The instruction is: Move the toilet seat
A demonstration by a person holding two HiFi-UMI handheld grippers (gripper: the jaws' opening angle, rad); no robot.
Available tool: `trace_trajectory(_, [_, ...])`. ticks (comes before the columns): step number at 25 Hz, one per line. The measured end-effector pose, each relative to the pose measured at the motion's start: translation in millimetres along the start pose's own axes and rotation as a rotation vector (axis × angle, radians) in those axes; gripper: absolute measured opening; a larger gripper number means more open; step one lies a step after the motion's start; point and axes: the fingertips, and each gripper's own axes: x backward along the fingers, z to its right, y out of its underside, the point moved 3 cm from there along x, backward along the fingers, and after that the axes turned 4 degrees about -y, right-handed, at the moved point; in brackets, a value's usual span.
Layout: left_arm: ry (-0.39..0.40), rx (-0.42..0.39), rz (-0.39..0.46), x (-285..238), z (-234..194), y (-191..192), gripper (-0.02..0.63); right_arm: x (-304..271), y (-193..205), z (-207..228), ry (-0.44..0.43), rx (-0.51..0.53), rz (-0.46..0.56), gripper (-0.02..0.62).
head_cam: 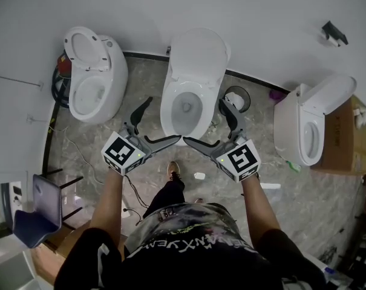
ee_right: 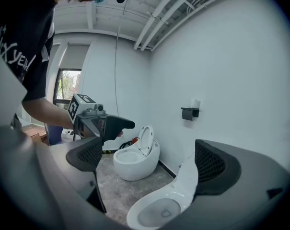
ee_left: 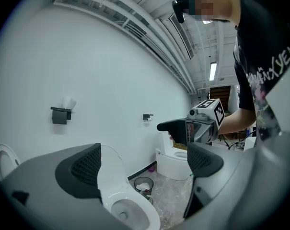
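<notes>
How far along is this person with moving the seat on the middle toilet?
Done: nothing certain. The seat of the middle toilet stands raised against the wall.
In hand: the left gripper and right gripper hover open before the bowl, holding and touching nothing.
Left: probably closing in, gripping the seat and swinging it down, if lowering is the aim.

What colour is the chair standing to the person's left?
The chair is dark blue. It shows best in the head view, at the lower left.
</notes>
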Motion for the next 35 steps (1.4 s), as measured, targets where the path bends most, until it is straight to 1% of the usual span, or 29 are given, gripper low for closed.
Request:
trace_trajectory(6, [0.032, 0.031, -0.004, -1, -25, 8, 0.541, -23, -9, 4, 0.03, -0.039, -0.024, 0.586])
trace_trajectory(12, [0.045, 0.042, -0.004, -7, -36, 14, 0.54, -33, -5, 12, 0.037, -0.018, -0.008, 0.586])
trace_trajectory(17, [0.042, 0.039, -0.01, -12, -44, 15, 0.54, -37, 0, 18, 0.027, -0.016, -0.048, 0.586])
trace_trajectory(21, [0.037, 0.037, -0.015, -16, -45, 15, 0.54, -38, 0, 24, 0.033, -0.021, -0.039, 0.586])
trace_trajectory(24, [0.03, 0.036, -0.024, -23, -46, 16, 0.54, -40, 3, 29, 0.008, -0.018, -0.038, 0.586])
trace_trajectory(28, [0.018, 0.047, -0.038, -37, -46, 24, 0.54, -42, 16, 41, -0.01, -0.029, -0.038, 0.586])
trace_trajectory(32, [0.013, 0.022, -0.086, -55, -43, 45, 0.541, -48, 38, 56, -0.027, -0.052, -0.044, 0.586])
trace_trajectory(35, [0.004, 0.05, -0.093, -67, -41, 63, 0.54, -49, 59, 65, -0.034, -0.067, -0.05, 0.586])
